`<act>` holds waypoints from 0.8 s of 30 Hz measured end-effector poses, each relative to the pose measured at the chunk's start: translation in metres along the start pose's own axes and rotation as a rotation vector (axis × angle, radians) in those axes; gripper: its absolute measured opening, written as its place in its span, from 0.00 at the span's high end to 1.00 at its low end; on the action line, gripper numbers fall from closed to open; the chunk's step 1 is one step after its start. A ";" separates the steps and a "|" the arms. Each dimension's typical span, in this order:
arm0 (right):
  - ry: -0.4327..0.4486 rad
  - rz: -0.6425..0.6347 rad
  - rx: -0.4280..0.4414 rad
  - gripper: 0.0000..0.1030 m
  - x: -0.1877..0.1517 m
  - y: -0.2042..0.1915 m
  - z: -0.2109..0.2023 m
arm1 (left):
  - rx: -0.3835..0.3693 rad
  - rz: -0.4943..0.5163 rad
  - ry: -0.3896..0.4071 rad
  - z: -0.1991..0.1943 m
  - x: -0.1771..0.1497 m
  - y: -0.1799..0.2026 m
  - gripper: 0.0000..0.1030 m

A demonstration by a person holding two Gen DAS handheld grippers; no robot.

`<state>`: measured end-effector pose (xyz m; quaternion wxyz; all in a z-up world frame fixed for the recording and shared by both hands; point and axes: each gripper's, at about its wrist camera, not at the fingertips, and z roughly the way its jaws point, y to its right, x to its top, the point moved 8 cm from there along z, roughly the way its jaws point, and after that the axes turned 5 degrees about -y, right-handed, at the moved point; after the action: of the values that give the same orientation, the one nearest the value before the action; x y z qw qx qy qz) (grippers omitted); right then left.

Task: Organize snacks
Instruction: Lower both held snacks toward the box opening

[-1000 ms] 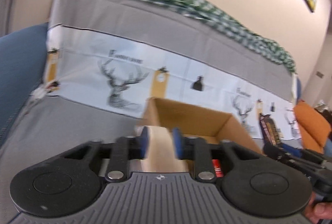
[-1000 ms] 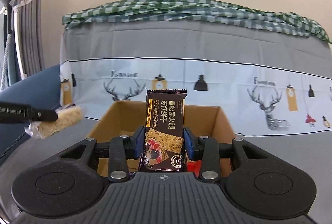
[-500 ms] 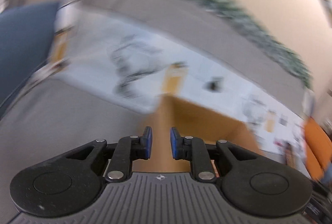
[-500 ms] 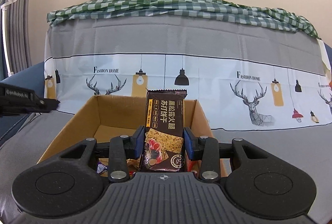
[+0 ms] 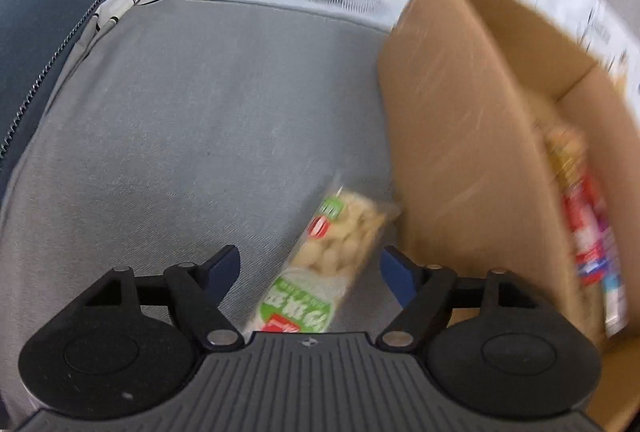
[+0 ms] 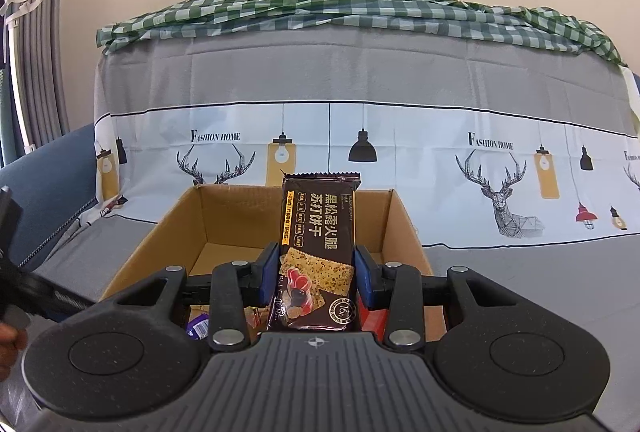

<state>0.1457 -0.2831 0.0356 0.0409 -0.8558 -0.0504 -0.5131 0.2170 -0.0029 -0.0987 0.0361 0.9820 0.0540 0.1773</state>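
Brown cardboard box point(image 6: 404, 228) is sitting on the grey sofa cover point(image 5: 192, 120); the right hand-held gripper point(image 6: 316, 278) is clasping a dark cracker packet point(image 6: 318, 252) above it. The left hand-held gripper point(image 5: 310, 268), jaws just opening, is straddling a green-labelled snack pack point(image 5: 324, 264) outside the box, risking nudging it.

Home: covered sofa point(image 6: 360, 80) (curtains point(image 6: 36, 44))

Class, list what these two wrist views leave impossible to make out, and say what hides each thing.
- Left wrist view: the snack wrappers inside the brown cardboard box are smeared by motion blur; their labels are unreadable.
- Left wrist view: the near end of the green-and-white peanut packet disappears behind the gripper body.
- Right wrist view: the box floor is hidden behind the dark cracker packet and the right gripper.
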 end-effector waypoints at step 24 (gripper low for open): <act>-0.018 0.011 -0.051 0.60 -0.003 0.005 0.003 | -0.436 -0.131 0.658 -0.152 0.035 0.042 0.62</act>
<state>0.1478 -0.2875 0.0310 0.0215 -0.8615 -0.0328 -0.5063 0.1998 -0.0329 0.0589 0.2357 0.8365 0.0860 0.4871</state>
